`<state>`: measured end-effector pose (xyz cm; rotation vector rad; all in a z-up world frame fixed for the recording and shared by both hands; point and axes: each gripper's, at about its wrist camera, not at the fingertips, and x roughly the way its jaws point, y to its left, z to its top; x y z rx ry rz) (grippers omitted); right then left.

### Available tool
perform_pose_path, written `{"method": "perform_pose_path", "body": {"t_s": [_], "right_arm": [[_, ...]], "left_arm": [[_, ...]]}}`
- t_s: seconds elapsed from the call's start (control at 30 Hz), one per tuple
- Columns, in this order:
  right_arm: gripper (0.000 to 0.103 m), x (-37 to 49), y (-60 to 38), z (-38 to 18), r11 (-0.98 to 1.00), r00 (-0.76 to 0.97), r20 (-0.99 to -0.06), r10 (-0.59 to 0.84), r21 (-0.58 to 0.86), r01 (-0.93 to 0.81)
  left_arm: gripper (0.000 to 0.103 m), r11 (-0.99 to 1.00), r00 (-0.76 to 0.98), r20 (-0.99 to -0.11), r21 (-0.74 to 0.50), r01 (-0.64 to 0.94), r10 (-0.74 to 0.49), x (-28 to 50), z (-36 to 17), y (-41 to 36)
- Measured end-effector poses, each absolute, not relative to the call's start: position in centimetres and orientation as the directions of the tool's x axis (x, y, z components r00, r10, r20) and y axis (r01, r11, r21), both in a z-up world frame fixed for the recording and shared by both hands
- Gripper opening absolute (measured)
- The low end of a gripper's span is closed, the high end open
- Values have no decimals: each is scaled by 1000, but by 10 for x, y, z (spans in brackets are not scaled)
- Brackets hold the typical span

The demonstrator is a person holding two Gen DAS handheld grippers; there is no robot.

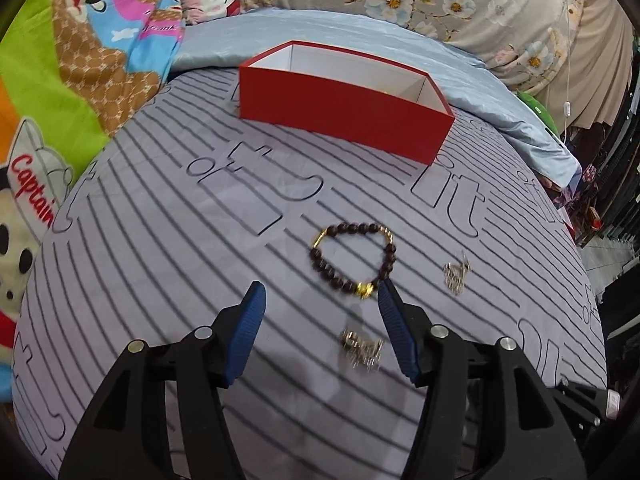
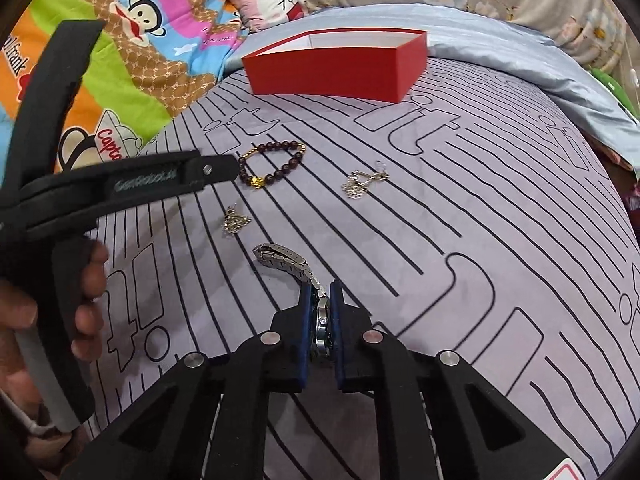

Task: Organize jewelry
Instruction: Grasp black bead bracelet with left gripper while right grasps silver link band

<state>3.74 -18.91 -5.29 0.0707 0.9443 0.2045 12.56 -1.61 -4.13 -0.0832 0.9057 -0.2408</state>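
A red open box (image 1: 344, 114) with a white inside stands at the far side of the striped grey bedspread; it also shows in the right wrist view (image 2: 336, 70). A dark bead bracelet (image 1: 352, 258) with gold charms lies in front of my left gripper (image 1: 320, 296), which is open and empty just short of it. A silver earring (image 1: 360, 346) lies between its fingers, another earring (image 1: 456, 274) to the right. My right gripper (image 2: 320, 292) is shut on a silver watch (image 2: 322, 320), whose band (image 2: 284, 260) trails forward onto the bedspread.
The bracelet (image 2: 272, 162) and both earrings (image 2: 234, 220) (image 2: 360, 186) lie between the right gripper and the box. The left gripper's body (image 2: 120, 182) reaches in from the left. Cartoon blankets (image 1: 80, 60), a floral pillow (image 1: 440, 0) and a blue sheet (image 1: 480, 80) surround the bedspread.
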Motion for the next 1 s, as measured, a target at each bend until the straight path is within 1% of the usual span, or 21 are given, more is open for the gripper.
{"method": "perform_pose_path", "body": {"t_s": [0.17, 0.27, 0.33, 0.43, 0.47, 0.5, 0.53, 0.63, 0.77, 1.0], "right_arm": [[9, 37, -196, -54, 977, 566, -797, 212, 164, -135], [9, 38, -198, -54, 975, 563, -796, 220, 175, -133], [9, 38, -198, -54, 975, 564, -796, 222, 178, -133], [9, 38, -198, -54, 974, 563, -795, 225, 183, -132], [9, 39, -198, -54, 974, 562, -795, 226, 185, -131], [9, 39, -198, -54, 974, 561, -796, 228, 188, -129], [9, 39, -199, -54, 973, 560, -796, 230, 192, -127], [9, 41, -200, -53, 971, 557, -796, 237, 203, -122], [9, 43, -204, -48, 969, 560, -792, 244, 221, -110], [8, 51, -214, -27, 966, 599, -762, 248, 239, -97]], "left_arm": [[54, 974, 592, -774, -167, 150, -224, 151, -49, -23], [46, 977, 588, -781, -153, 150, -212, 158, -54, -26], [37, 980, 594, -781, -126, 154, -194, 159, -58, -30], [29, 983, 607, -777, -86, 160, -167, 158, -59, -33], [25, 983, 610, -775, -82, 162, -165, 158, -59, -33], [14, 984, 612, -774, -77, 163, -162, 157, -59, -33], [10, 983, 611, -775, -78, 167, -165, 158, -59, -33], [8, 980, 603, -775, -109, 167, -189, 158, -59, -30], [7, 975, 597, -771, -149, 168, -221, 154, -55, -24], [7, 962, 618, -737, -189, 198, -272, 140, -21, -15]]}}
